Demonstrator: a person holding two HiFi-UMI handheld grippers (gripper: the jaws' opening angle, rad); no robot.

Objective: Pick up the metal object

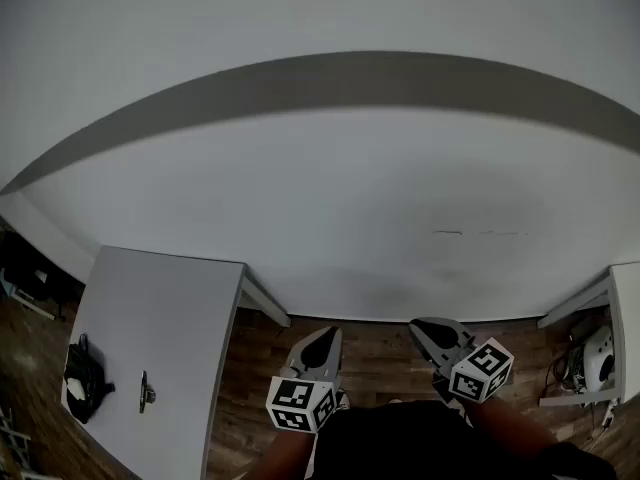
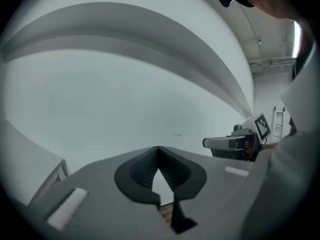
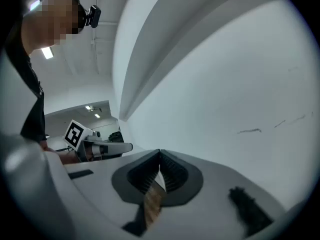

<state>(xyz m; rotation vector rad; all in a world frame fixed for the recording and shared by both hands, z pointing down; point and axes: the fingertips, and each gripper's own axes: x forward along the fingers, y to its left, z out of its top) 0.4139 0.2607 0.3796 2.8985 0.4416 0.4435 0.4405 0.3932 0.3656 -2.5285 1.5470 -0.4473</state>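
Dark clothing [image 1: 400, 448] fills the bottom edge of the head view, and just above it sit the two grippers, both off the right side of the side table [image 1: 170, 308] and over a wood floor [image 1: 262, 368]. The left gripper [image 1: 322, 343] has its jaws brought together at the tips, with only a small diamond-shaped gap behind them and nothing in it. The right gripper [image 1: 432, 330] is the same: tips meeting, nothing between them.

The metal object [image 1: 147, 392] lies on the side table, near its lower end, well apart from both grippers. A black bundle [image 1: 85, 380] lies just beside it, further from the grippers.

By my reading the task has hardly begun: no reach has been made and no jaw is parted. What is left is the whole job: turn to the side table, part a pair of jaws, close on the object and lift.

The object looks small, slim and dull grey, too small to tell its exact form. The side table top is smooth, pale and matt. Each gripper's inner faces are dark and ribbed, set in grey plastic. Beyond the side table stands a big white table [image 1: 350, 208], plain and rounded at its far edge
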